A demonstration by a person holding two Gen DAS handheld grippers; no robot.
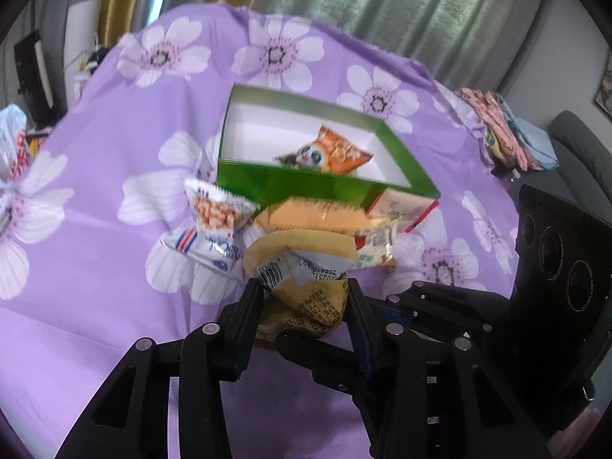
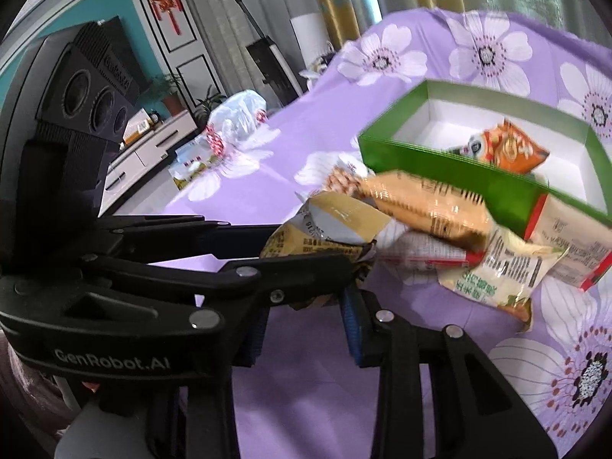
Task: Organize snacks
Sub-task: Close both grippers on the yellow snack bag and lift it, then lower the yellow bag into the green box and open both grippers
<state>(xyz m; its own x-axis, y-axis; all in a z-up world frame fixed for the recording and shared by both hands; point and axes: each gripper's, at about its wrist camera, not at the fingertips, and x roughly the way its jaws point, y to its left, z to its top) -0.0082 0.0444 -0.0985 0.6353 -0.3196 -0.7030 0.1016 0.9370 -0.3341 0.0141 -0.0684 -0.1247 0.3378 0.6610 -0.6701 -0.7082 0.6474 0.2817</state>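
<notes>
A crumpled yellow snack packet [image 1: 306, 252] [image 2: 332, 218] is lifted just above the purple floral sheet [image 1: 114, 199]. My left gripper [image 1: 304, 294] [image 2: 306, 248] is shut on its middle. My right gripper [image 2: 306, 317] comes in from the side and is shut on the same packet's lower end. Behind stands an open green box [image 1: 325, 187] [image 2: 440, 164] with an orange panda packet [image 1: 336, 153] [image 2: 505, 149] inside. Against the box's front lie a tan packet [image 1: 313, 218] [image 2: 420, 206], a white-and-blue packet [image 1: 214, 222], a white-and-red packet [image 2: 573, 244] and a green-lettered packet [image 2: 505, 271].
A plastic bag [image 2: 237, 118] with more snacks lies at the far left of the sheet. Folded clothes [image 1: 505, 134] sit at its right edge, beside a grey chair [image 1: 573, 134]. Curtains hang behind, and a low white cabinet [image 2: 153, 145] stands off to the left.
</notes>
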